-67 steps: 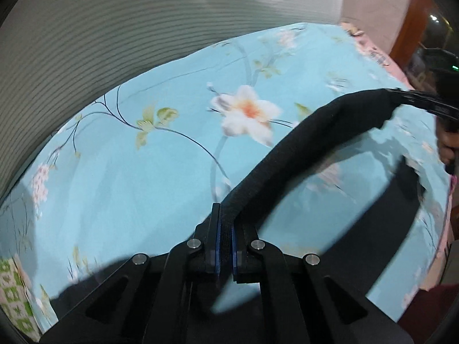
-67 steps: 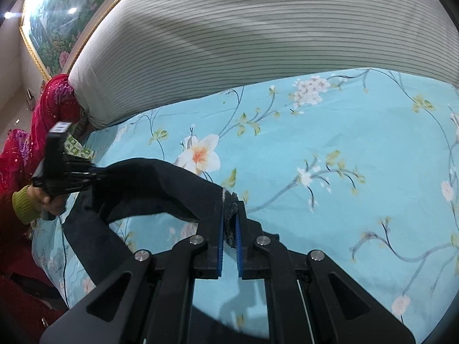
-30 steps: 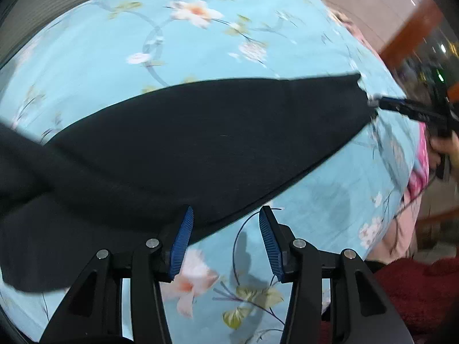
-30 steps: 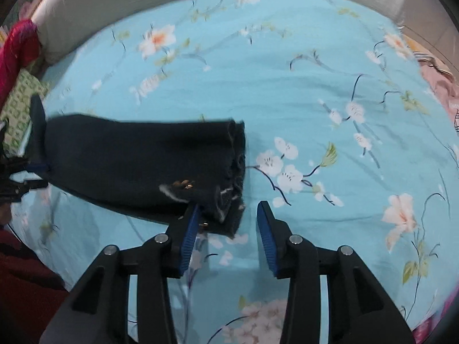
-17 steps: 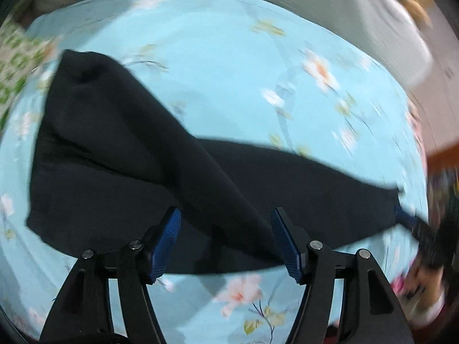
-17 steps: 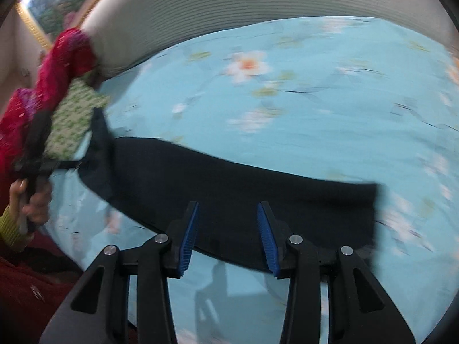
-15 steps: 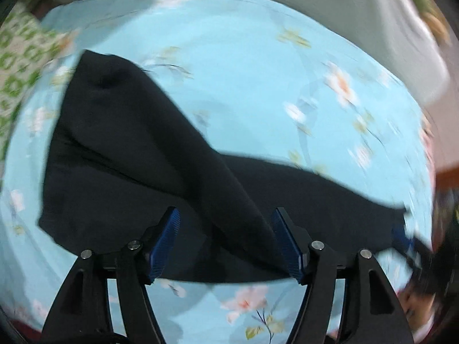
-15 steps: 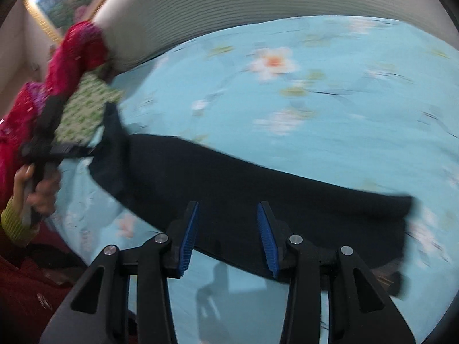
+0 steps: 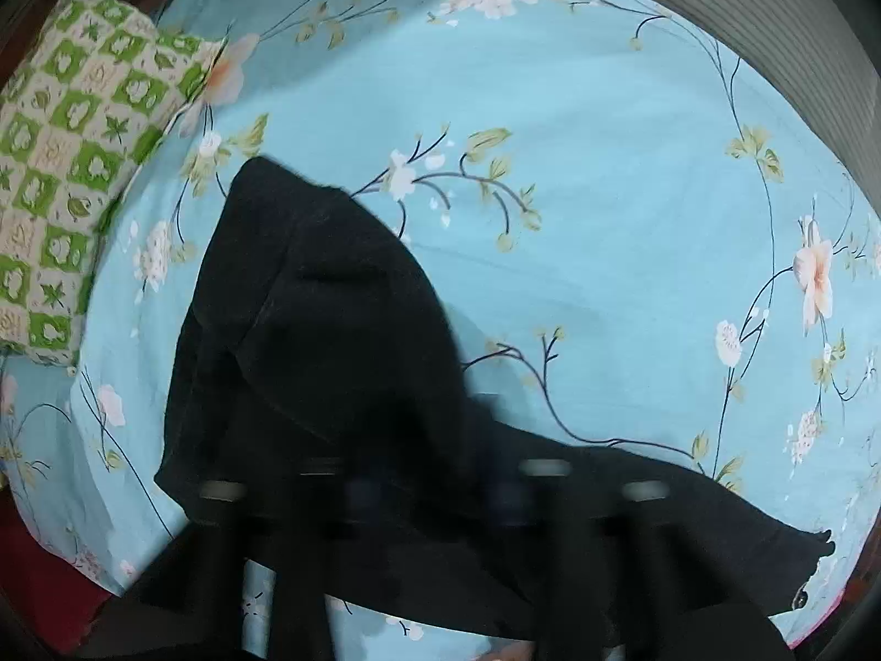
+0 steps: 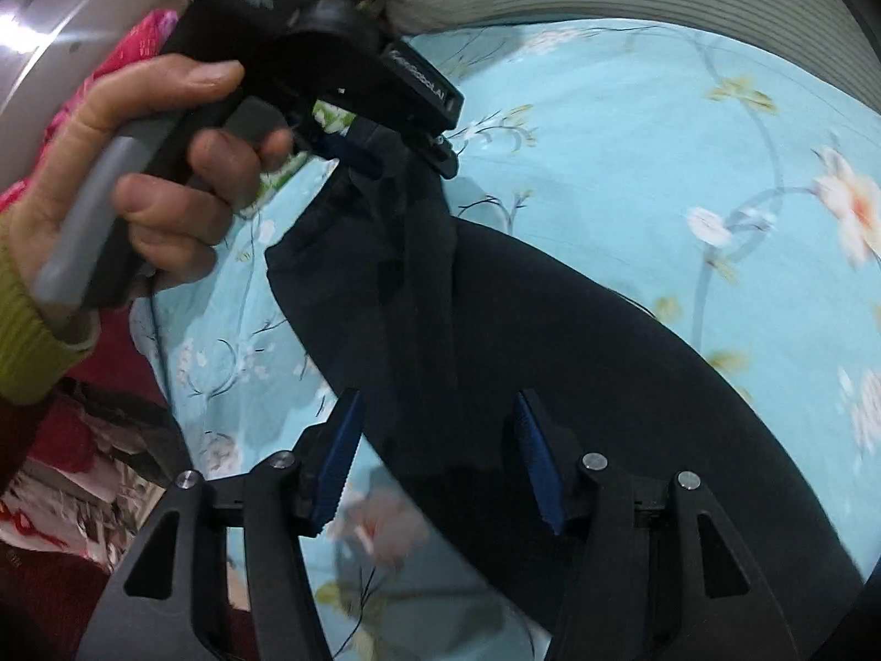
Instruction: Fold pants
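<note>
Black pants [image 9: 330, 358] lie stretched across a light blue flowered bed sheet [image 9: 605, 220]. In the left wrist view my left gripper [image 9: 435, 496] is a dark motion blur low over one bunched end of them, its jaws closing. The right wrist view shows that left gripper [image 10: 358, 149] in a person's hand [image 10: 165, 165], blue pads pinching a raised peak of the pants [image 10: 550, 358]. My right gripper [image 10: 438, 396] hovers close over the cloth just beside it. Its jaws are opening, the pants lie below the gap, and the pads do not touch them.
A green-and-white patterned pillow [image 9: 71, 165] lies at the sheet's left edge. A grey striped bolster [image 9: 771, 11] runs along the far side. Red and pink fabric [image 10: 55, 468] sits at the near left, by the person's green cuff [image 10: 22, 341].
The left jaws went from wide apart over the pants to pinched on the cloth. My right gripper has swept left along the pants to beside the left gripper, and its jaws have widened.
</note>
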`<state>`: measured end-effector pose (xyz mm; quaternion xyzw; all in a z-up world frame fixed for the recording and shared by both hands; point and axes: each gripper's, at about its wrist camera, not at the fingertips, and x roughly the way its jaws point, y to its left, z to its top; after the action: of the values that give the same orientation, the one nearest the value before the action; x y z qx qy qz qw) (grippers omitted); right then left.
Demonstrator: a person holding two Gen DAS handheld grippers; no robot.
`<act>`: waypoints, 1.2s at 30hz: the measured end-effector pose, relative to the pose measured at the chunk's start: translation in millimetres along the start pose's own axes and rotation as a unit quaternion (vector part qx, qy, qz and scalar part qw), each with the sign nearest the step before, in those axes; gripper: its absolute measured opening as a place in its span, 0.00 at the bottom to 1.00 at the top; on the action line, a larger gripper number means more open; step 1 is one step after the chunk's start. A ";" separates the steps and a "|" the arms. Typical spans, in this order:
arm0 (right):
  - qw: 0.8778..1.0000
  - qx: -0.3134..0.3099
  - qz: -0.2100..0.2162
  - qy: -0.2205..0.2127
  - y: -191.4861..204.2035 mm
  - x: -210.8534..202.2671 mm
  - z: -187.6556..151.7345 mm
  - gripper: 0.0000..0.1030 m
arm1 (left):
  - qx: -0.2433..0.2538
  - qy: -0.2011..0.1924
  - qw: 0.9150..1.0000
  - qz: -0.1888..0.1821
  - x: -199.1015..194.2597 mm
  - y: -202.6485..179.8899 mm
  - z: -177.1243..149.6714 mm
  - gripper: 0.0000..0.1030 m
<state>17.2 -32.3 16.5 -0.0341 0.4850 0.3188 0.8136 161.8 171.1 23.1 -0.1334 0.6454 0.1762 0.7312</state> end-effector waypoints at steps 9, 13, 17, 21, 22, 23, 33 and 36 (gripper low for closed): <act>0.998 -0.057 0.004 0.017 16.6 11.2 0.7 0.06 | -0.060 -0.088 0.988 -0.112 -26.4 66.6 -60.7 0.05; 0.998 -0.062 0.015 0.006 20.2 -3.4 0.8 0.06 | -0.106 -0.102 0.975 -0.169 -32.6 101.1 -102.0 0.05; 0.997 -0.070 0.015 0.013 26.3 -0.6 0.9 0.06 | -0.133 -0.115 0.965 -0.196 -25.9 122.9 -134.1 0.05; 0.995 -0.099 0.003 0.031 38.1 9.9 -0.5 0.06 | -0.156 -0.113 0.958 -0.211 -12.1 138.3 -150.5 0.05; 0.993 -0.110 -0.002 0.036 42.0 13.6 -1.1 0.06 | -0.160 -0.114 0.957 -0.213 -8.3 140.2 -150.9 0.05; 0.993 -0.115 -0.005 0.040 44.4 16.0 -1.6 0.06 | -0.162 -0.114 0.956 -0.214 -6.3 142.3 -153.3 0.05; 0.992 -0.106 -0.015 0.070 44.6 36.3 -7.5 0.06 | -0.163 -0.104 0.956 -0.222 23.5 147.9 -159.4 0.06; 0.992 -0.102 -0.023 0.078 43.2 43.1 -6.4 0.06 | -0.159 -0.101 0.958 -0.219 31.4 147.0 -159.7 0.06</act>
<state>2.6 20.7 -10.8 -0.1525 0.5109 0.3436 0.7731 -41.3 239.0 -24.2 -0.3671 0.4874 0.1245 0.7825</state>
